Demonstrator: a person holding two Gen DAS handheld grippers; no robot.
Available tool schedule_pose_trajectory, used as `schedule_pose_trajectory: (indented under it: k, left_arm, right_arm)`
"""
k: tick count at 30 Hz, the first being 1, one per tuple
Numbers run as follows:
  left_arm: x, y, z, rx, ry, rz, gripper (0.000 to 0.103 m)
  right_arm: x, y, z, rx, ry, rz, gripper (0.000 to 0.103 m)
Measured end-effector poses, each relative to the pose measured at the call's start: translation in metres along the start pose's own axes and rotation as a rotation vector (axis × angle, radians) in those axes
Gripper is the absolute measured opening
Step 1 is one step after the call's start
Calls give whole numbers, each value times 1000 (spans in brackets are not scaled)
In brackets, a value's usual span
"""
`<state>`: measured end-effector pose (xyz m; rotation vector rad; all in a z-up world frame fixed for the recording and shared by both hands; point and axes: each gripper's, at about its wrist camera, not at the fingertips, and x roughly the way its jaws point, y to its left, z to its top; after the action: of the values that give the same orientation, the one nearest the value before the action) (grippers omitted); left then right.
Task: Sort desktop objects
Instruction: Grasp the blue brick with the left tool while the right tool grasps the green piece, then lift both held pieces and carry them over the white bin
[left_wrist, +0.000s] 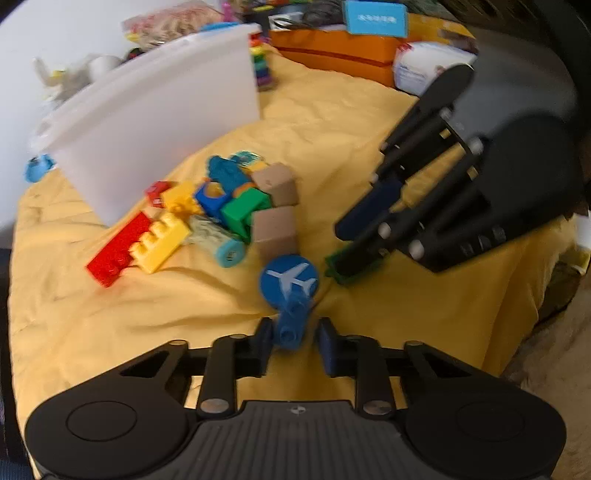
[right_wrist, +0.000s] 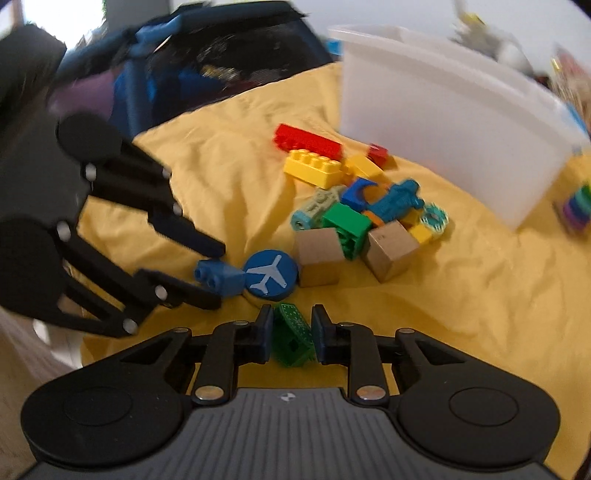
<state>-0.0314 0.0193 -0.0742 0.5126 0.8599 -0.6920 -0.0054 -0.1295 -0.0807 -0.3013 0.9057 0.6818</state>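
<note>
My left gripper (left_wrist: 293, 338) has its fingers on either side of a small blue brick (left_wrist: 292, 325), with gaps on both sides, next to a round blue disc with a white plane (left_wrist: 289, 278). In the right wrist view it (right_wrist: 218, 275) stands around the same blue brick (right_wrist: 218, 277). My right gripper (right_wrist: 289, 338) is shut on a green studded brick (right_wrist: 291, 338); it also shows in the left wrist view (left_wrist: 341, 258). A pile of coloured bricks (left_wrist: 192, 218) and two wooden cubes (left_wrist: 275, 206) lies on the yellow cloth (left_wrist: 147, 314).
A white plastic bin (left_wrist: 155, 122) stands behind the pile. An orange box (left_wrist: 332, 51), a tissue pack (left_wrist: 424, 66) and a stack of coloured rings (left_wrist: 262, 70) are at the back. The cloth's edge drops off at the right.
</note>
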Motion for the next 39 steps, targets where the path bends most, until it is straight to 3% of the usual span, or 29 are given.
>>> schedule_pose_trajectory:
  k: [5,12,14,21,26,36,39]
  left_arm:
    - [-4,10,-1,-111,-2,-63,17]
    - [-14,46,-23,-535,27,-169,17]
    - [-10,52,-29,-603,42,-176,17]
    - [-6,48,-27,-605,22,-125,19]
    - [-13,45,-27,-569,2,-119,23]
    - [-9,41,-21,-545,-8,-95,31]
    - [-8,39,-21,-531,-9,-94,17]
  right_arm:
    - [1,-22,-2,171,4,69,23]
    - [-14,-28,-9,255,22,64,17]
    - [-16,-32,-11,285,27,55,17]
    - [-10,-58,-22,459,25,76,18]
    - [-21,-68,-24,512,-29,86,30]
    - [-22,-21,-12,143,-27,15,41]
    - [-9,-8,-13,42,18,-20,38]
